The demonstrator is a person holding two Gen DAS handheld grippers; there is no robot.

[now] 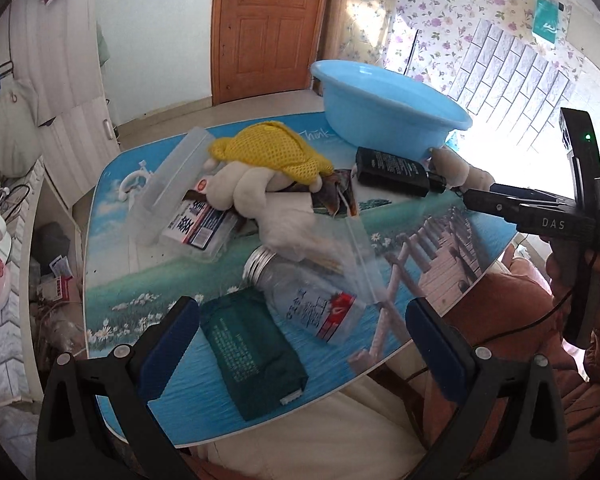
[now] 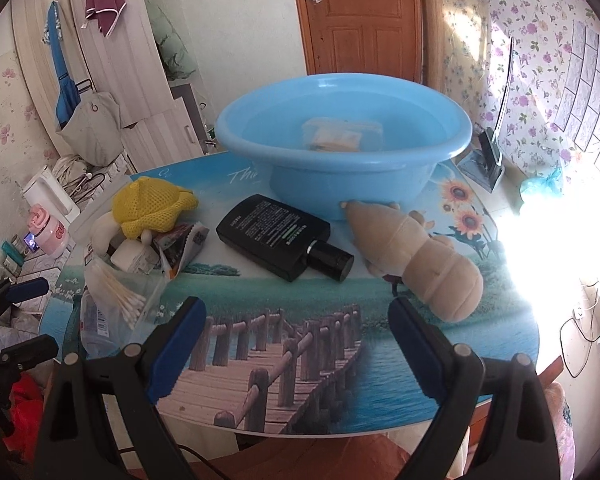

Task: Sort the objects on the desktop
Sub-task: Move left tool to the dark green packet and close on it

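Currently, status by item:

Left tool (image 1: 300, 320): fingers spread wide, nothing between them; it hovers over the near edge of the bench (image 1: 148, 280), above the dark green packet (image 1: 252, 356) and the clear jar (image 1: 312, 300).

Right tool (image 2: 296, 328): fingers spread wide, nothing between them; it hangs over the printed pier picture on the bench (image 2: 300, 360), short of the black bottle (image 2: 276, 236) and the beige plush toy (image 2: 420, 256).

Blue basin (image 2: 340, 136): stands at the far side of the bench; a small clear box with pale contents (image 2: 344, 136) lies inside it.

Black bottle: lies flat just in front of the basin, cap toward the beige plush toy.

Beige plush toy: lies on the bench with one end touching the basin wall.

Yellow mesh bag (image 1: 276, 152): rests on top of a white plush toy (image 1: 244, 188) in the pile left of the black bottle.

Clear jar: lies on its side, metal lid toward the pile, label facing up.

Cotton swab bag (image 2: 116, 300): transparent, lies partly over the jar.

Dark green packet: lies flat at the near edge, touching or just beside the jar.

Clear plastic container (image 1: 172, 184): lies at the left of the pile, beside a printed packet (image 1: 200, 224).
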